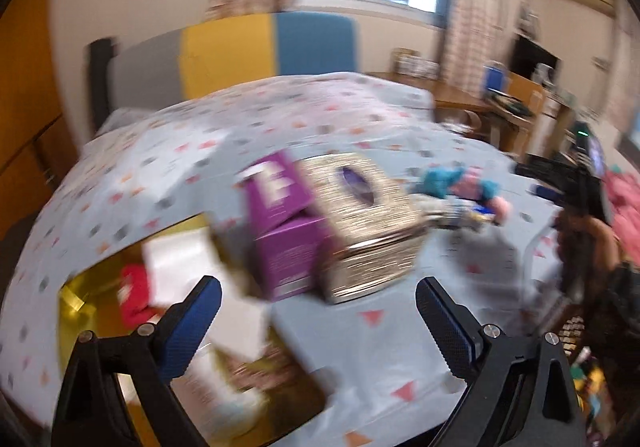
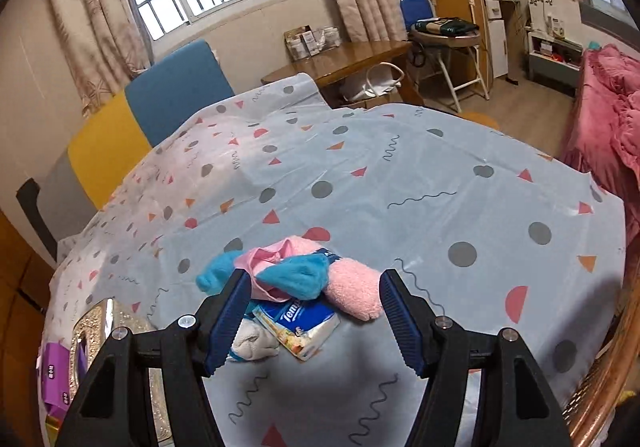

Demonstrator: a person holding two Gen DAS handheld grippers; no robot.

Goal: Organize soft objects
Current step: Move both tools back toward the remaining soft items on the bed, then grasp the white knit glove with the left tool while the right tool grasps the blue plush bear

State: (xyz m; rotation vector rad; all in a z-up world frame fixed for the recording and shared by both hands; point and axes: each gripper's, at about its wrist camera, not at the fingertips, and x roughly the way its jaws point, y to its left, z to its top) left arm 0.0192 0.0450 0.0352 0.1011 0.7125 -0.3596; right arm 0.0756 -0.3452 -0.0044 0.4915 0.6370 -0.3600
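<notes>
"Tempo" on tissue pack

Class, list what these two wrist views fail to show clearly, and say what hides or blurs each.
- Purple box, left wrist view: lettering smeared by motion blur.
- Red cloth, left wrist view: blurred, partly behind a white flap.
- White cloth, right wrist view: partly hidden behind the right gripper.

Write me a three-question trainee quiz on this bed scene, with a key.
1. True or false: the right gripper is clamped on the pink towel.
2. What lies under the blue cloth: A) tissue pack, B) a book, C) a cup?
3. Fill in: in the left wrist view, the silver tissue box stands beside a ______ box.

Key: 1 false, its jaws stand open with nothing pressed; 2 A; 3 purple.
</notes>
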